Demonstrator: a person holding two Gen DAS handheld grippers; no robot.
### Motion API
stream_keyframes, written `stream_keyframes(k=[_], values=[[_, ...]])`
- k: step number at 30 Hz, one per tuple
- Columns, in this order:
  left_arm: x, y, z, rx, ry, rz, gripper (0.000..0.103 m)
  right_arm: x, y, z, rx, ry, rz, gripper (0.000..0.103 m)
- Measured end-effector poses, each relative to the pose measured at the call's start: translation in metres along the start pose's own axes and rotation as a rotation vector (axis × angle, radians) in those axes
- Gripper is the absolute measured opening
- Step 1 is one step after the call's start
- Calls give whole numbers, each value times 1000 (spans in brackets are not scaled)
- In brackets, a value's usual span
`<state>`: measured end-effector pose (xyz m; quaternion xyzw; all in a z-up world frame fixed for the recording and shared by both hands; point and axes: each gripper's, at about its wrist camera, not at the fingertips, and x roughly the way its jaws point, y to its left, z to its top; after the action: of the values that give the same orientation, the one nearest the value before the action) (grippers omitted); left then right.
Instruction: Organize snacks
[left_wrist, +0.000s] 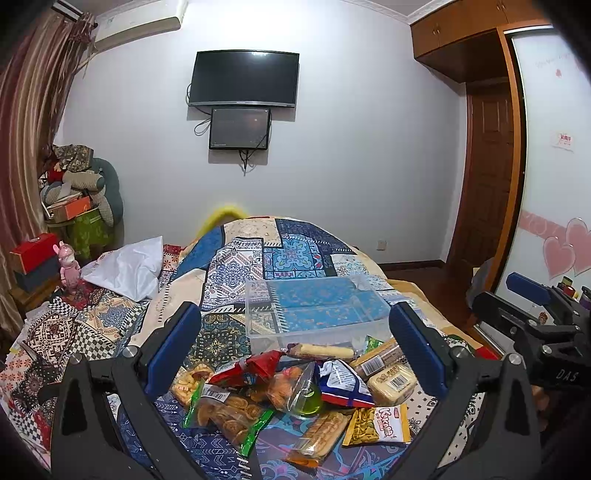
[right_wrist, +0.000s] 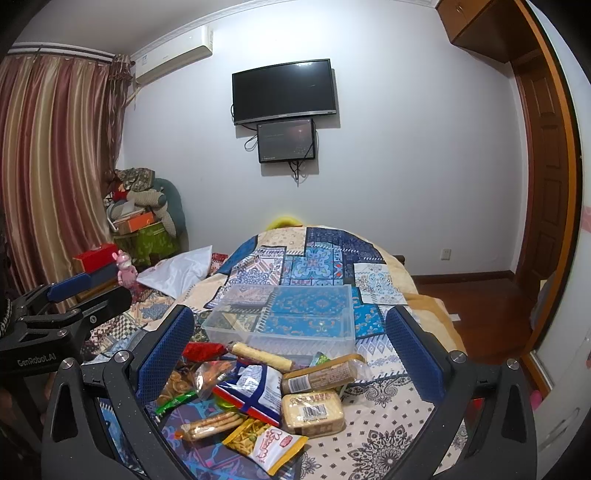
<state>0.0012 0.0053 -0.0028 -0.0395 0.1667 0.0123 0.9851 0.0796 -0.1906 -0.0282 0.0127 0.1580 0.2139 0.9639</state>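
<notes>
Both the left claw (left_wrist: 295, 350) and the right claw (right_wrist: 290, 350) gape wide, empty, above a heap of wrapped snack packets (left_wrist: 295, 391) beside the clear rectangular plastic box (left_wrist: 314, 310) mid-bed (left_wrist: 110, 325).

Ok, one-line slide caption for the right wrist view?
Open right gripper hovering over a snack pile on a patterned bedspread, empty clear plastic bin just beyond.

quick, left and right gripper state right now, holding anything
Left hand-held gripper: open, holding nothing, above the snack pile.
Right hand-held gripper: open, holding nothing, above the same pile.
</notes>
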Motion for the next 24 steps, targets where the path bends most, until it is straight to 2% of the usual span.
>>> stream_keyframes(k=[24], values=[[1,-1,0,-2,2,5,103,-1,-3,0,11,-1,3,103]])
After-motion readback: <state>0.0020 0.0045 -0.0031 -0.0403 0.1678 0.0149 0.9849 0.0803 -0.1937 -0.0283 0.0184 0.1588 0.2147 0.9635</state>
